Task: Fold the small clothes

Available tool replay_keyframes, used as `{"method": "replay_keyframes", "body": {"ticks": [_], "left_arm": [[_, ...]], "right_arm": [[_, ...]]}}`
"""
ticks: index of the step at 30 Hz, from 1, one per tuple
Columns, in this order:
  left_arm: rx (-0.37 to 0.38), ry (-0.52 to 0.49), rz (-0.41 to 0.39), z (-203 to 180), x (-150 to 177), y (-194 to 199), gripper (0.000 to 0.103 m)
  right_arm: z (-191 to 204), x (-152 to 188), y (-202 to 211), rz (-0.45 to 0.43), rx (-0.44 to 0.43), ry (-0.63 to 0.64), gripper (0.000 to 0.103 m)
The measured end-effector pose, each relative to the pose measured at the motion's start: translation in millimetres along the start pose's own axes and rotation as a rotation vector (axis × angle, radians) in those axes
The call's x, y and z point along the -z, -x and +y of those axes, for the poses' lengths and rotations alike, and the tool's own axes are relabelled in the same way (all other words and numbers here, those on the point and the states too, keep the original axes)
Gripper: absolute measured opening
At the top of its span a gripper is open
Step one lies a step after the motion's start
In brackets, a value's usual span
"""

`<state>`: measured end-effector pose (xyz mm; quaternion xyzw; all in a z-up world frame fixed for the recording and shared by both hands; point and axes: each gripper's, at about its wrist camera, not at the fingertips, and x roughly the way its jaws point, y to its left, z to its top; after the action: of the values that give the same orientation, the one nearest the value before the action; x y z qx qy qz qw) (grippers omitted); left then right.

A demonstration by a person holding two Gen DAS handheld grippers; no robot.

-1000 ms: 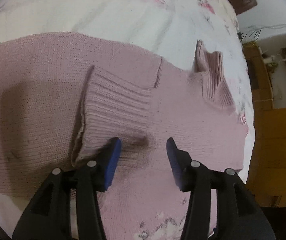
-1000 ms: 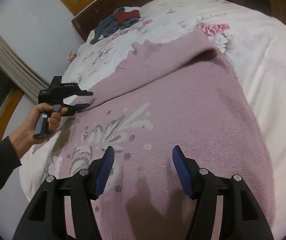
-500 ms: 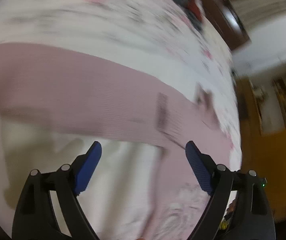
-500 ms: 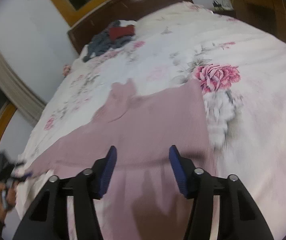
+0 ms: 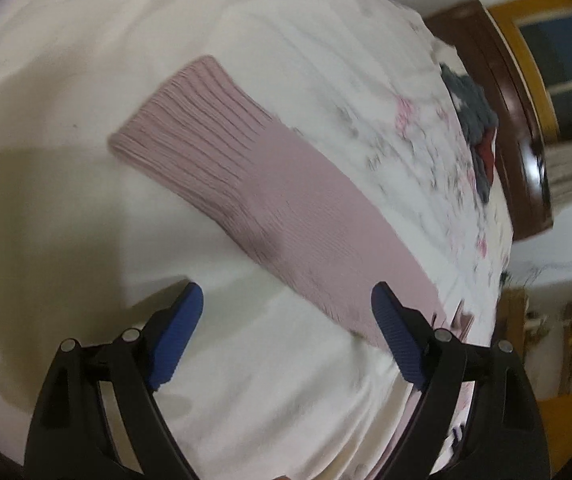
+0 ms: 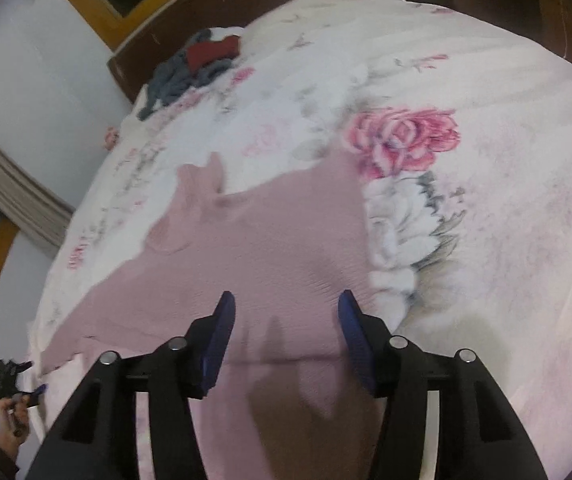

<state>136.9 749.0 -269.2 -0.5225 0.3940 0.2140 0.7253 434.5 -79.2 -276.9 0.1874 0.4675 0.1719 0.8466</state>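
We hold a gripper in each hand over a bed, and the pink knitted sweater lying on it serves as our landmark. Nearest in the left wrist view, the left gripper has its blue-padded fingers spread wide, holding nothing, above bare white bedspread just beside the sweater. Just past them one sleeve of the sweater lies flat and stretched out, its ribbed cuff at the far-left end.

In the right wrist view, the right gripper also has its fingers apart and empty, hovering above the sweater's upper body. The sweater is spread flat on the floral bedspread, its collar standing up at the far edge. A large pink rose print sits just right of the sweater. At the sweater's far-left tip we see our hand with the other gripper.

Well beyond the sweater, a pile of grey and red clothes rests near the dark wooden headboard.
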Motion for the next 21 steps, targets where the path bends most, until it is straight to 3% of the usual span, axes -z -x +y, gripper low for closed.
{"method": "replay_keyframes", "body": {"ticks": [7,12,18,20,21], "left_arm": [[0.002,0.101,-0.116,9,-21,10,0.085],[-0.007,0.142,-0.119,20,-34,1,0.085],[-0.019,0.151,-0.156,21,-37,0,0.085],[-0.035,0.120,-0.160,21,-38,-1,0.072],[-0.045,0.111,-0.150,22,-40,-4,0.051]], "right_arm": [[32,47,29,0.001,-0.087,-0.006,0.057],[37,73,38,0.020,-0.131,-0.074,0.057],[47,78,50,0.009,-0.151,-0.084,0.060],[50,78,52,0.005,-0.164,-0.091,0.061],[52,78,52,0.005,-0.167,-0.089,0.061]]}}
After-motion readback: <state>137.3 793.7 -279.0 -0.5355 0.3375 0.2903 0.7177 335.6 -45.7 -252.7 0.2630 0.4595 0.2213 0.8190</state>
